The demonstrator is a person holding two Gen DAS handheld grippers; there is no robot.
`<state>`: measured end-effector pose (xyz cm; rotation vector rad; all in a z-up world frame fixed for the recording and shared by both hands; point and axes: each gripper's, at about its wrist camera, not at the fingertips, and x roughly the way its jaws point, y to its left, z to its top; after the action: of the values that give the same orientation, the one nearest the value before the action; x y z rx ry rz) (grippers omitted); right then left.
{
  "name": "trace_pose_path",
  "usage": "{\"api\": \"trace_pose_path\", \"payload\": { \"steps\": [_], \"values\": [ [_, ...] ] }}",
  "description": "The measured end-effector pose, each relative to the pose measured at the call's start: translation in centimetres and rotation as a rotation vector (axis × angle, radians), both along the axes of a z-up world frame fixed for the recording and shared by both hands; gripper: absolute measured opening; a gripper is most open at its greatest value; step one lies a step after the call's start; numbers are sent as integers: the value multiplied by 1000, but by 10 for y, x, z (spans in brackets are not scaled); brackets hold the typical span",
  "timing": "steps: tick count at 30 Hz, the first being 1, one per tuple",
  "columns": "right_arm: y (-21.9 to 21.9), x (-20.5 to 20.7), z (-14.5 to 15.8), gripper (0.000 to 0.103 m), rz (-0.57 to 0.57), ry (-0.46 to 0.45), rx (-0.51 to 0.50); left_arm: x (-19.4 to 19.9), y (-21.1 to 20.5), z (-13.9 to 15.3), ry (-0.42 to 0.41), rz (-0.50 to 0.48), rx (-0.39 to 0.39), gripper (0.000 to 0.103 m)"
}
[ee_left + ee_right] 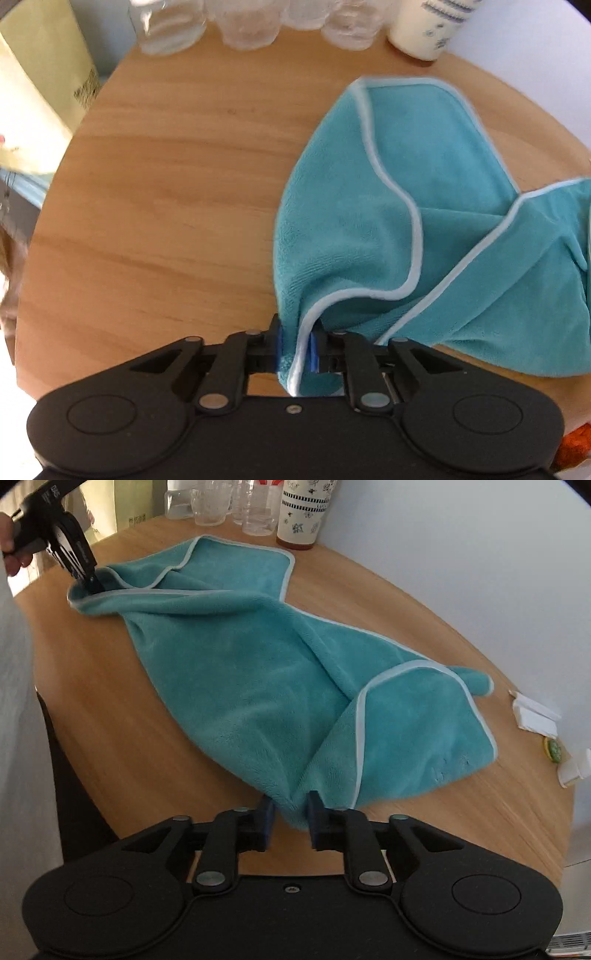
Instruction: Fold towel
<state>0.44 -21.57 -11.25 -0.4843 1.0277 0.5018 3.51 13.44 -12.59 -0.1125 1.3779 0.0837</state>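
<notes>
Teal towel (236, 672) stretched in loose folds across a round wooden table (424, 627), a corner in each gripper.

The towel lies rumpled along the tabletop, its pale edging curling over itself. The left gripper (295, 347) has its jaws clamped narrow on one corner; the right gripper (290, 818) holds a bunched corner between wider-set jaws. Clear bottles (170, 26) and a patterned cup (303, 513) stand at the far rim; small white bits (535, 716) lie near the right edge.
</notes>
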Motion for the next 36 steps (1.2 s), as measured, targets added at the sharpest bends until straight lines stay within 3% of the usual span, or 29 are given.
{"api": "trace_pose_path", "payload": {
  "steps": [3,9,15,19,29,36],
  "values": [
    [-12,11,12,39,-57,-15,25,1,1,7,-5,-9,-11,27],
    [-33,63,25,43,-277,-89,65,15,4,34,-76,-21,-42,41],
    [-57,127,33,47,-463,-171,122,49,-6,41,-101,-59,-65,45],
    [-67,167,27,49,-517,-165,128,69,-10,33,-85,-80,-42,45],
    [-79,250,-20,50,-503,57,124,125,-31,18,-79,-166,-20,45],
    [-84,278,-40,50,-456,93,71,148,-48,8,-44,-281,20,40]
  ]
}}
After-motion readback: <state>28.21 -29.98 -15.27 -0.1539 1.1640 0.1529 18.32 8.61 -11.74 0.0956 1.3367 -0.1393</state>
